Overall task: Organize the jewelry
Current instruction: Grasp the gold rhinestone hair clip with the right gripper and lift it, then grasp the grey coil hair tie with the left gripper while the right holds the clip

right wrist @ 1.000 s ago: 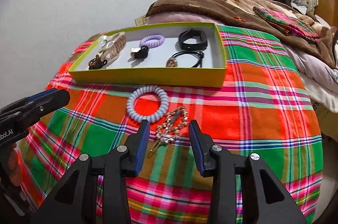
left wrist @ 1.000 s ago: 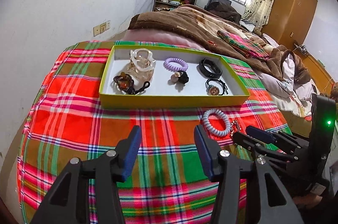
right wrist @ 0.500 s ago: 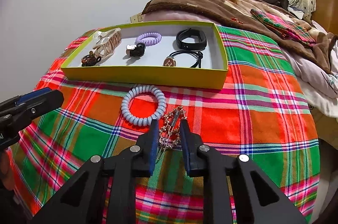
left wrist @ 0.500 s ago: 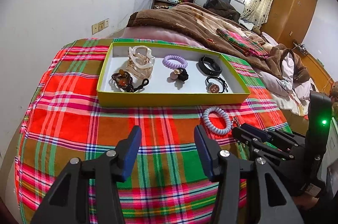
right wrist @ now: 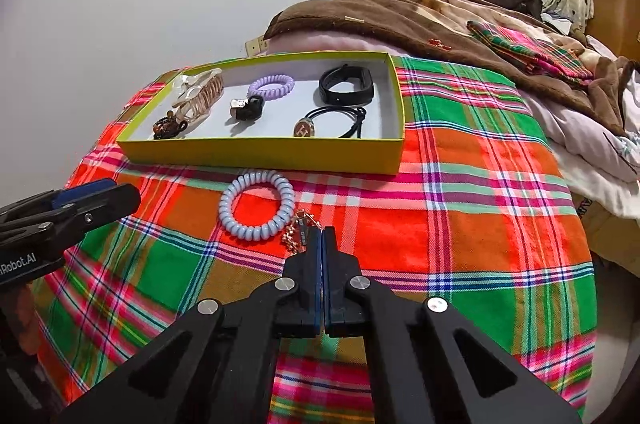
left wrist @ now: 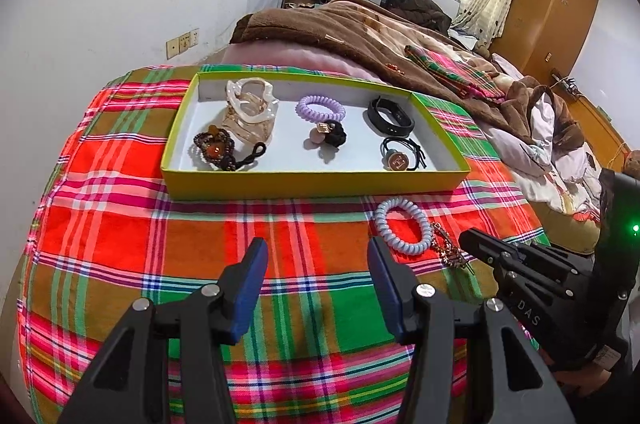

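A yellow-green tray (left wrist: 312,180) (right wrist: 264,154) sits on the plaid cloth and holds a clear hair claw (left wrist: 250,110), a purple coil tie (left wrist: 320,107), a black band (left wrist: 390,116) and other hair ties. In front of it lie a pale blue coil tie (left wrist: 404,226) (right wrist: 256,206) and a gold chain clip (left wrist: 448,252) (right wrist: 296,230). My right gripper (right wrist: 323,236) (left wrist: 472,244) is shut on the gold chain clip, low on the cloth. My left gripper (left wrist: 318,264) is open and empty, left of the blue coil tie.
The plaid cloth (left wrist: 120,232) covers a rounded surface that drops off at the left and front. A bed with a brown blanket (left wrist: 360,28) lies behind the tray. A white wall stands at the left, a wooden wardrobe (left wrist: 548,12) at the far right.
My right gripper's jaws closed from wide open onto the gold chain clip. My left gripper stayed open and drifted slightly.
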A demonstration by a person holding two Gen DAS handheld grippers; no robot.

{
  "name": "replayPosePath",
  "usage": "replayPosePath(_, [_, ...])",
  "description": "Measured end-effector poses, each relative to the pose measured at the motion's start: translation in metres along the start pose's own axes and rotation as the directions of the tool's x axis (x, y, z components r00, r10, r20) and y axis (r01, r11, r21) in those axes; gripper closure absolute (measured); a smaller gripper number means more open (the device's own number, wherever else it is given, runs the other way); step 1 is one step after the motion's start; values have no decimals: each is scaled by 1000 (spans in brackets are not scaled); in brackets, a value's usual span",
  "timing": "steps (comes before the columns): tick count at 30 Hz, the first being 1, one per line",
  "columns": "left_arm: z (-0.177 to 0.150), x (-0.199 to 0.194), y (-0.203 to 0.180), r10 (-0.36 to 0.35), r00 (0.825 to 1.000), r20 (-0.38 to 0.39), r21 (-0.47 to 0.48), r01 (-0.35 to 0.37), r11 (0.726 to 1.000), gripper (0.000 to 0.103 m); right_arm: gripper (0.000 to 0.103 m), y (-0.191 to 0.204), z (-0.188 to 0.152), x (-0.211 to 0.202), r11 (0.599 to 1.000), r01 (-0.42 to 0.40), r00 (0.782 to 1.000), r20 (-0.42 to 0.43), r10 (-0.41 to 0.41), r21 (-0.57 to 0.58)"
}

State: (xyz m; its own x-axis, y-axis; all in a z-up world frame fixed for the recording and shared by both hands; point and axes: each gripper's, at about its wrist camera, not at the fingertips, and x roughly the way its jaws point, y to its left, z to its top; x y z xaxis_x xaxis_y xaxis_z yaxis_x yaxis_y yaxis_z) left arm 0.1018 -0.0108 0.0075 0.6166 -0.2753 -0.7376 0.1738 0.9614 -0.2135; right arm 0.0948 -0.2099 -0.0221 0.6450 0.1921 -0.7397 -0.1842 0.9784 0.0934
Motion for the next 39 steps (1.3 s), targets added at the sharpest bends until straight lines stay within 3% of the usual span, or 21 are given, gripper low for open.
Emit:
replayPosePath(3, [-1, 2, -2, 0, 1000, -6, 3, 0, 1000, 49, 94, -4, 0, -2, 1000, -7, 1000, 10, 6, 6])
replayPosePath(5, [-1, 2, -2, 0, 1000, -5, 2, 0, 1000, 49, 79, -5, -1, -3, 999, -42, 999, 5, 42, -5])
replayPosePath(9, [1, 4, -4, 0, 1000, -7, 4, 0, 1000, 49, 76, 2, -2, 4, 997, -53, 998, -18, 52, -57])
replayPosePath(13, [1, 6, -7, -7, 1000, -14, 15, 7, 1000, 49, 64, 13, -1, 16, 994, -42, 998, -55, 37, -104])
replayPosePath(19, [6, 9, -8, -12, 1000, -17, 11, 12, 1000, 49, 64, 15, -1, 18, 992, -28, 998, -64, 20, -123])
replayPosePath(22, [8, 11, -8, -9, 1000, -22, 10, 10, 1000, 49, 77, 10, -1, 17, 994, -15, 998, -58, 8, -107])
replayPosePath(39, [19, 42, -41, -40, 995, -87, 66, 45, 997, 49, 79, -18, -4, -3, 998, -26, 1000, -3, 26, -50])
